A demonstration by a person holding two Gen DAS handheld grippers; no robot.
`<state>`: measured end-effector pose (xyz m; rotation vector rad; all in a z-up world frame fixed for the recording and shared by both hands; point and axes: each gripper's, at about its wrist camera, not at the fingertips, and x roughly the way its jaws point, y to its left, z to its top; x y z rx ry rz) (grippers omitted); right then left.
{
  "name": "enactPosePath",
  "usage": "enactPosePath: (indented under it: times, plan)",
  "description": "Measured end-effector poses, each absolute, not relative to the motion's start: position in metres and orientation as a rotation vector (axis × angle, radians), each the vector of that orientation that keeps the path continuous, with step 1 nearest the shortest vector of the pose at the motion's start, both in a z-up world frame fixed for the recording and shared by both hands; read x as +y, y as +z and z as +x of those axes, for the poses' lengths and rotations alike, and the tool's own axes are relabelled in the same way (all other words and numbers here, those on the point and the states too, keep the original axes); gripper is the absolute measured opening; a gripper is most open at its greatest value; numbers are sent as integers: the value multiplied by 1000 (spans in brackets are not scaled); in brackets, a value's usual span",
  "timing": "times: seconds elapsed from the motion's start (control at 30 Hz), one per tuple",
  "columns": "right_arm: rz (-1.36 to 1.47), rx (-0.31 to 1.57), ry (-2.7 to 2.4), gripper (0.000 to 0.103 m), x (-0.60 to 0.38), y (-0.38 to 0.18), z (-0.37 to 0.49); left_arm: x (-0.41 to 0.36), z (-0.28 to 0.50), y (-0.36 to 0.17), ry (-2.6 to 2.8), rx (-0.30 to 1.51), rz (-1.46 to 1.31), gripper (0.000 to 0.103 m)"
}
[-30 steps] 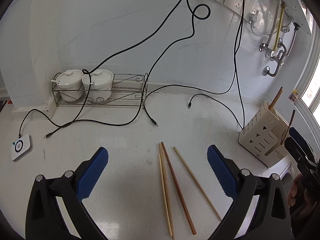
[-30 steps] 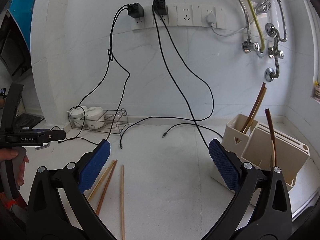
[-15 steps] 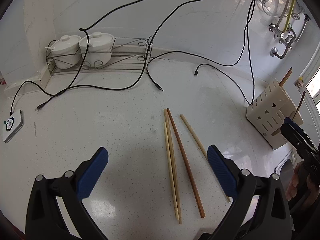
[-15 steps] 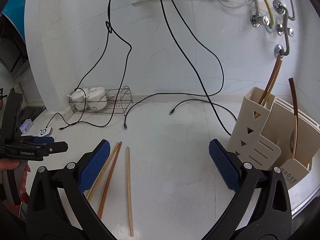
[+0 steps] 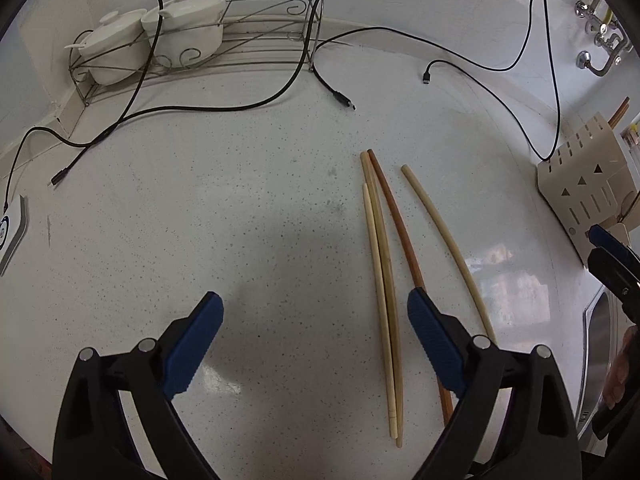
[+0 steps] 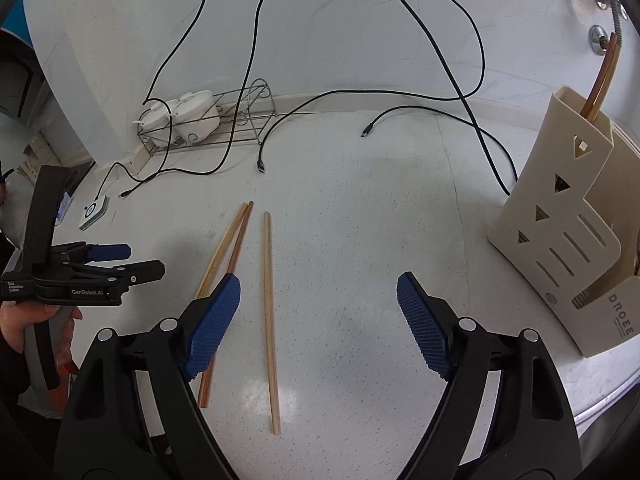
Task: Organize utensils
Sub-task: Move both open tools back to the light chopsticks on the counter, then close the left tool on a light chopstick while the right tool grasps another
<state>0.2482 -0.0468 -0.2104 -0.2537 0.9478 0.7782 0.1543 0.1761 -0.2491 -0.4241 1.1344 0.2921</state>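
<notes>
cream holder point(image 6: 560, 240) far right has chopsticks upright inside; four chopsticks point(image 5: 384, 264) flat on white tabletop point(image 5: 240, 220). left claw point(image 5: 314, 316) and right claw point(image 6: 318, 294) wide open, empty.

My left gripper point(image 5: 314, 344): matte black plastic frame, two angled arms ending in fingers point(image 5: 194, 340) with blue ribbed rubber pads. Round silver screws sit at the pivots, two per arm. My right gripper point(image 6: 318, 328): same build, black arms, blue pads with fine cross-hatch texture, silver pivot screws. Seen side-on from the right wrist camera, the left unit carries white lettering "GenRobot.AI" plus a smaller label I can't fully read, a tall black ribbed block on top, and a grey handle. My left hand point(image 6: 24, 328): bare skin, fingers wrapped on that handle, dark sleeve at the wrist.
</notes>
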Motion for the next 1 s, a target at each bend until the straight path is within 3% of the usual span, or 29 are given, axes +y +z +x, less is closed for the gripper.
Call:
enactPosePath:
  times: [1.0]
  plan:
    - [-253,955,732,78,-60,-205,261,162,195,-279,313,1266,-237,92]
